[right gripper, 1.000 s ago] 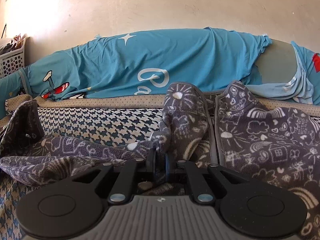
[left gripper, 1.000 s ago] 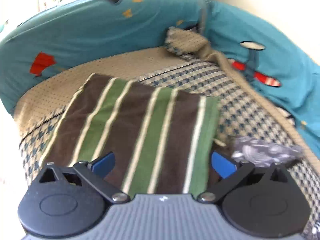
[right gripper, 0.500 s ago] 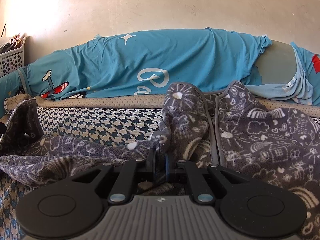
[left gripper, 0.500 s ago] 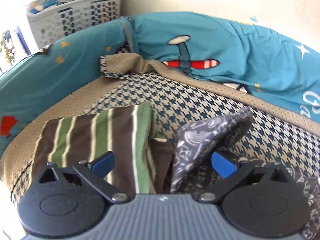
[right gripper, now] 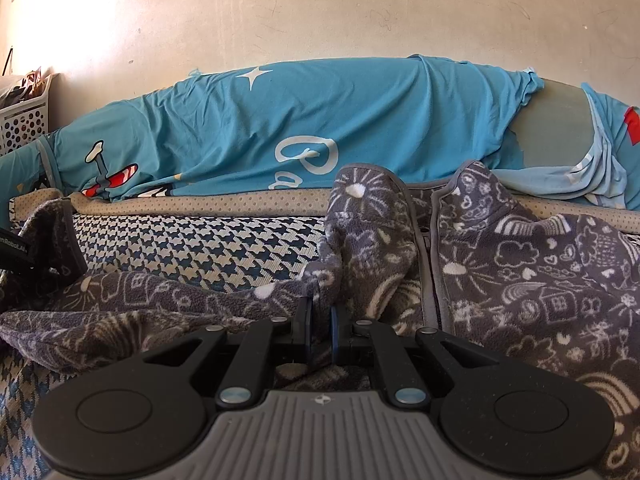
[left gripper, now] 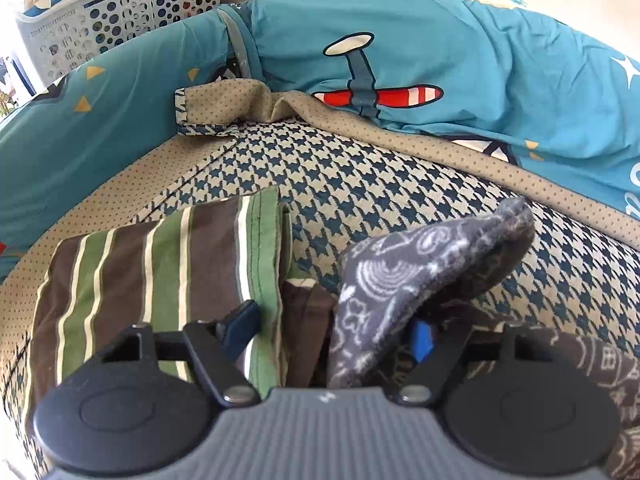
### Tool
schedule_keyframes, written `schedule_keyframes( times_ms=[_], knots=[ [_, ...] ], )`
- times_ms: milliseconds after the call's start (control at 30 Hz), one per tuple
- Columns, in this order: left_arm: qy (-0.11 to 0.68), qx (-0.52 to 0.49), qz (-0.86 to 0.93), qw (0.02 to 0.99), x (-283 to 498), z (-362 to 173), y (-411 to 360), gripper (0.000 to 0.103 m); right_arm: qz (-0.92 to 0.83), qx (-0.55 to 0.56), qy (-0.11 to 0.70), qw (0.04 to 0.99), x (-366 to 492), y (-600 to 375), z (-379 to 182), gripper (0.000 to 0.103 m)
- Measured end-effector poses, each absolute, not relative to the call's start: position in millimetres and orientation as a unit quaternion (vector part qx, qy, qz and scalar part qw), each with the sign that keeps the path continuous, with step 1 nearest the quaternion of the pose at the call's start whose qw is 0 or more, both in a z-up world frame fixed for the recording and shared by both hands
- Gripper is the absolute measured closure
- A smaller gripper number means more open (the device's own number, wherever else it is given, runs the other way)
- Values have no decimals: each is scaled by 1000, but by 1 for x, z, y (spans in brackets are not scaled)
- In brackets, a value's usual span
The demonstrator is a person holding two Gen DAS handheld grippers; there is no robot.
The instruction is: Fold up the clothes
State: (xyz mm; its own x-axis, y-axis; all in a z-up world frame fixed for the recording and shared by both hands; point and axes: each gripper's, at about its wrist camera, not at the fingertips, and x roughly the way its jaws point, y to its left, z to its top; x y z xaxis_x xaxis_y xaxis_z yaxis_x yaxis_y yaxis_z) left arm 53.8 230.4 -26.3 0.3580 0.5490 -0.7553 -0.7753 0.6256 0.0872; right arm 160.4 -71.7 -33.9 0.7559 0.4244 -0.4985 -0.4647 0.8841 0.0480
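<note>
— Where's the fleece?

— Beside the striped stack. My right claw pinches its edge; my left is closing round a raised corner.

— Handling?

— Soft, floppy; take the hems.

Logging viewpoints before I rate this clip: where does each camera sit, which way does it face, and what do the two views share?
Left wrist: sits on the left tongs, angled down at the folded striped garment and a raised corner of the grey patterned fleece; its jaws are closing, the fleece corner between them.
Right wrist: sits on the right tongs, looking low across the sofa to the wall; jaws shut on the fleece.
Shared: the fleece, the houndstooth cover, the teal airplane sheet, the laundry basket.
</note>
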Motion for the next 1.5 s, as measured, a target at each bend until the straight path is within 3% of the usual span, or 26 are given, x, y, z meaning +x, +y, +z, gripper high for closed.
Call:
schedule_keyframes(
  times_ms=[167,233,367,600,767,867,1000,1267,1500],
  knots=[
    [368,-151,410,821,48,-18,228,74,237,-42,255,937,160,-71,-34,96],
    [359,-158,410,824,45,-14,228,83,236,-43,254,937,160,-70,-35,96],
    [334,-144,413,835,41,1,219,87,237,-44,254,937,160,-71,-35,96],
    [291,-137,440,838,23,27,220,87,240,-33,252,937,160,-74,-29,91],
    [266,-151,481,822,-8,46,233,87,247,-26,237,939,155,-73,-20,70],
    [270,-162,517,796,-26,49,246,86,249,-32,224,942,150,-70,-16,65],
    [277,-227,565,743,-53,43,275,85,254,-30,235,938,150,-70,-17,64],
    [259,-218,537,773,-46,50,259,61,252,-43,221,941,152,-73,-12,62],
    [313,-215,456,805,0,32,227,58,285,-50,186,939,167,-69,2,65]
  ],
)
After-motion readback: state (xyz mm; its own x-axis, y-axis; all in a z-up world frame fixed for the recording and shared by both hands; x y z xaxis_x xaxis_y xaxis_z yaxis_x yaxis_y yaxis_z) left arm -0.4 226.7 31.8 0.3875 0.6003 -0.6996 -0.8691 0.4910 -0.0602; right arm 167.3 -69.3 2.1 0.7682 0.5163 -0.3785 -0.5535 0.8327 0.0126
